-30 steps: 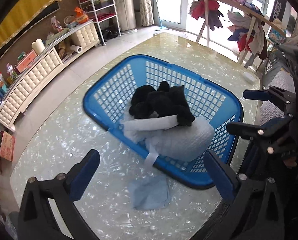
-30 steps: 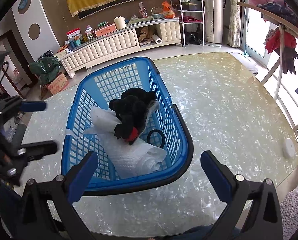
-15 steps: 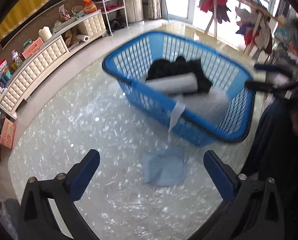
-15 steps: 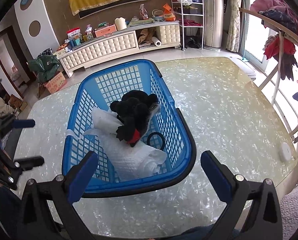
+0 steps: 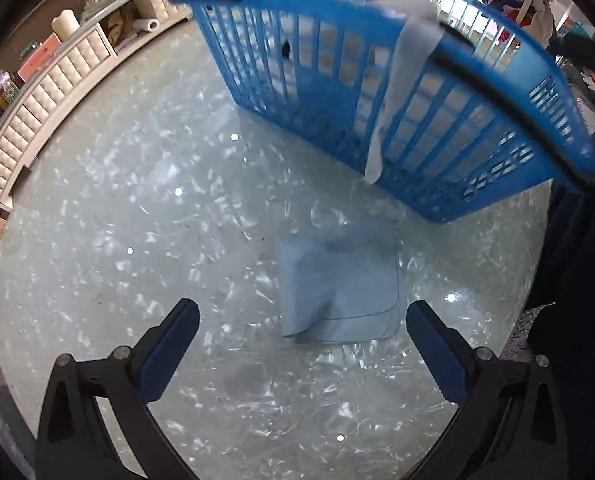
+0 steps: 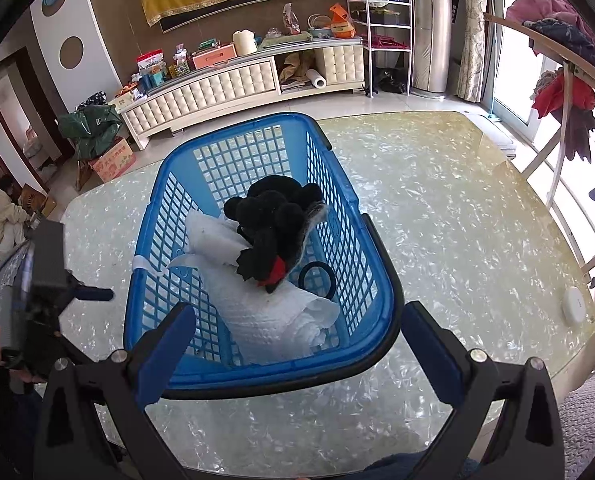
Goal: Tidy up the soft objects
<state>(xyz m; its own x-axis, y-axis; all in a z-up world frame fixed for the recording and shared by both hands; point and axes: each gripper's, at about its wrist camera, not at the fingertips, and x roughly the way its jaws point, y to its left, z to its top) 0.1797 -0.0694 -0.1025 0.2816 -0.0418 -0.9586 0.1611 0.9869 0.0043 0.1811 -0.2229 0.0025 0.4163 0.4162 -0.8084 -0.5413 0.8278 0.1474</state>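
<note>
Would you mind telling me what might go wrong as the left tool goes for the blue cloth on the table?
The blue cloth lies flat, so the open left tool may scrape the glossy table or pinch only the folded corner. The white strip hanging over the blue basket rim could snag.

Each gripper, the left (image 5: pixel 302 322) and the right (image 6: pixel 299 322), was built from a black frame of angular struts with triangular cut-outs, and two silver screws were set into each arm near its tip. The fingers (image 5: pixel 168 354) were faced with flat dark-blue pads. In the right wrist view the left gripper's black, boxy body (image 6: pixel 37 292) with a blue-tipped finger was seen, and dark clothing was worn by the person.
</note>
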